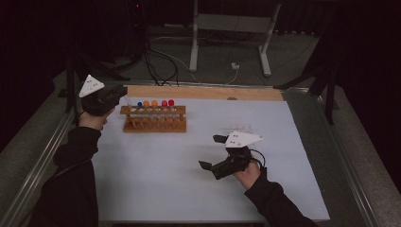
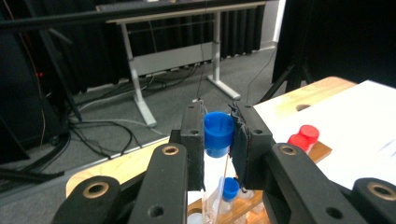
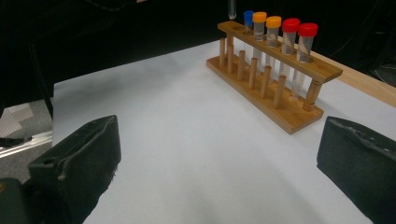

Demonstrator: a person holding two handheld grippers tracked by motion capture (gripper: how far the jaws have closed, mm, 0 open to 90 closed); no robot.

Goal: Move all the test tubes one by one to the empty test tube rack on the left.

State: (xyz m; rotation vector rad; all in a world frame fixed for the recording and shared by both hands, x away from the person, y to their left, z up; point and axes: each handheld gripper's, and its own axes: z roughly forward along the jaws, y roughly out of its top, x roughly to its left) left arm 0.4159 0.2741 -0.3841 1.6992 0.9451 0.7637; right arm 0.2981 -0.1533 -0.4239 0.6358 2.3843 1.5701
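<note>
A wooden test-tube rack (image 1: 153, 124) stands at the back left of the white table sheet (image 1: 189, 189). It holds tubes with one blue, two orange and two red caps (image 3: 290, 24). My left gripper (image 1: 122, 91) hovers above the rack's left end, shut on a clear tube with a blue cap (image 2: 218, 128). That tube's rounded bottom (image 3: 231, 8) hangs just over the rack's end hole, beside the racked blue-capped tube (image 2: 229, 187). My right gripper (image 1: 211, 151) rests low over the sheet's middle right, jaws wide open and holding nothing, facing the rack (image 3: 271, 88).
A bare wooden strip (image 1: 203, 92) runs along the table's far edge. Metal rails (image 1: 42, 161) border the table on both sides. Beyond it stand a white desk frame (image 1: 229, 28) and floor cables (image 1: 161, 61).
</note>
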